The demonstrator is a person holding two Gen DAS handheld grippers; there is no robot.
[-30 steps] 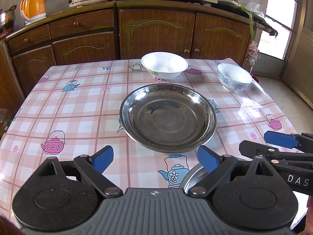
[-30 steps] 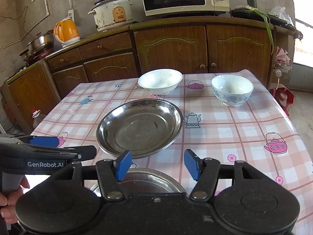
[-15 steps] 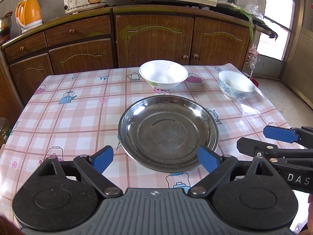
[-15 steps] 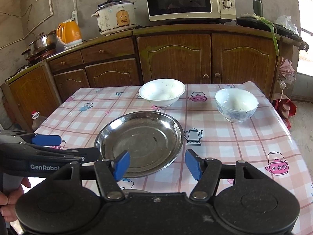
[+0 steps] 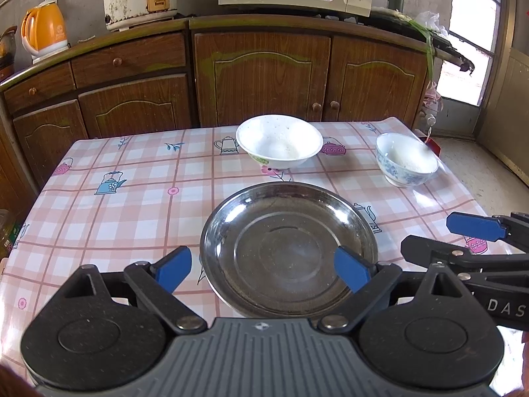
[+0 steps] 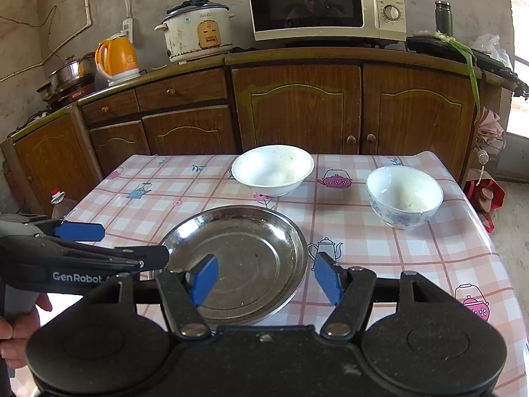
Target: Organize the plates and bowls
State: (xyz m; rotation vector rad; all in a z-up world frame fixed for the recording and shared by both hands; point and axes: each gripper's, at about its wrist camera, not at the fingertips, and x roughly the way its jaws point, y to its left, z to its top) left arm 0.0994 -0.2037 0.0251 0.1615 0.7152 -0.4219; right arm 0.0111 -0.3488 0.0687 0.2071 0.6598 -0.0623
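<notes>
A steel plate lies in the middle of the checked table. Behind it stands a white bowl. A smaller blue-patterned bowl stands at the far right. My left gripper hovers open over the plate's near rim, holding nothing. Just to its right, my right gripper is also open and holds nothing, above the plate's near right edge.
Brown cabinets run behind the table, carrying a microwave, a rice cooker and an orange kettle. A hand holds the left gripper's grip. The table's right edge drops to the floor.
Both grippers have moved forward over the table and slightly up. A second steel plate at the near edge has slipped out of view under the gripper bodies. The right jaws stand a little wider.
</notes>
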